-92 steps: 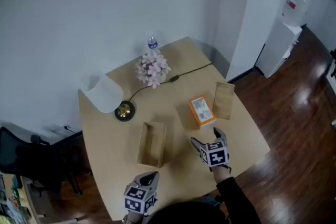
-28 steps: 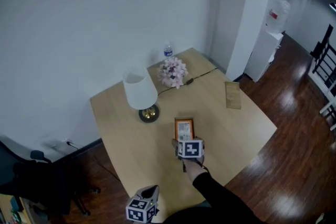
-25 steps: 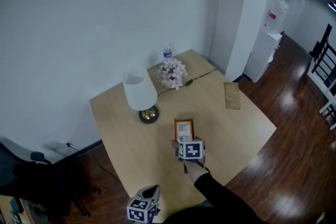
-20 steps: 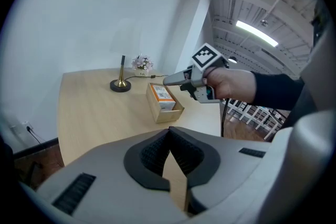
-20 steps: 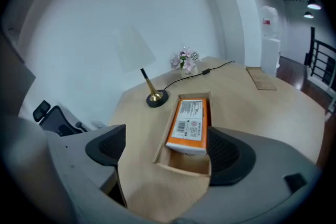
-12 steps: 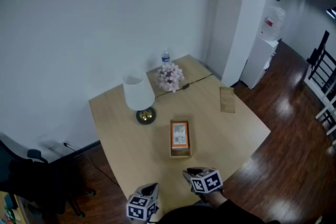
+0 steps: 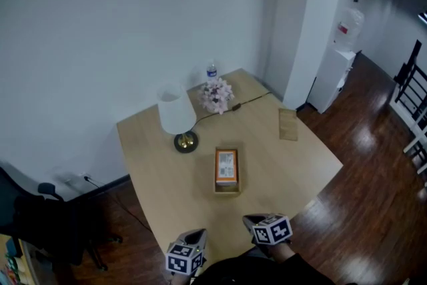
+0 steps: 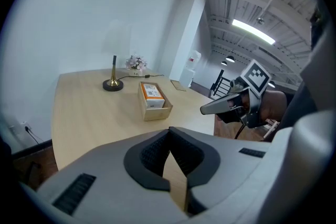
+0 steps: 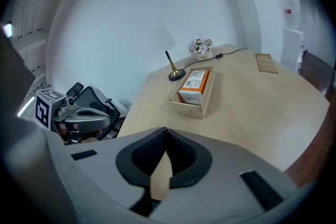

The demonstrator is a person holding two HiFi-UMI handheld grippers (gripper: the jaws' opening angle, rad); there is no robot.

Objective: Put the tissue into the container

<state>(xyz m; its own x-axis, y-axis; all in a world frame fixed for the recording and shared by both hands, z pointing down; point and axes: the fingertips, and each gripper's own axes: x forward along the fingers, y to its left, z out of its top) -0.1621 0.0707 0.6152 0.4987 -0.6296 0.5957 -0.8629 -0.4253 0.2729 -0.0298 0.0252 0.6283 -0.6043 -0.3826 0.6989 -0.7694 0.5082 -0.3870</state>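
The right gripper's [image 9: 166, 134] jaws are closed tip to tip on nothing, and the left gripper's [image 8: 169, 134] jaws likewise meet, empty. Both hover at the near edge of the surface [image 7: 287, 163], well apart from the container [image 7: 227, 189]. The orange tissue [image 7: 226, 165] pack lies inside it, seemingly flat, though it is too small to be sure. The placing looks done, so a straight draw-back suits best. Open room lies to the right. The lamp [image 7: 177, 113] and flowers [image 7: 217, 95] stand beyond.

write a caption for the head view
Orange tissue pack in the open wooden container on a light wooden table; left gripper and right gripper shut, empty, at the near edge.
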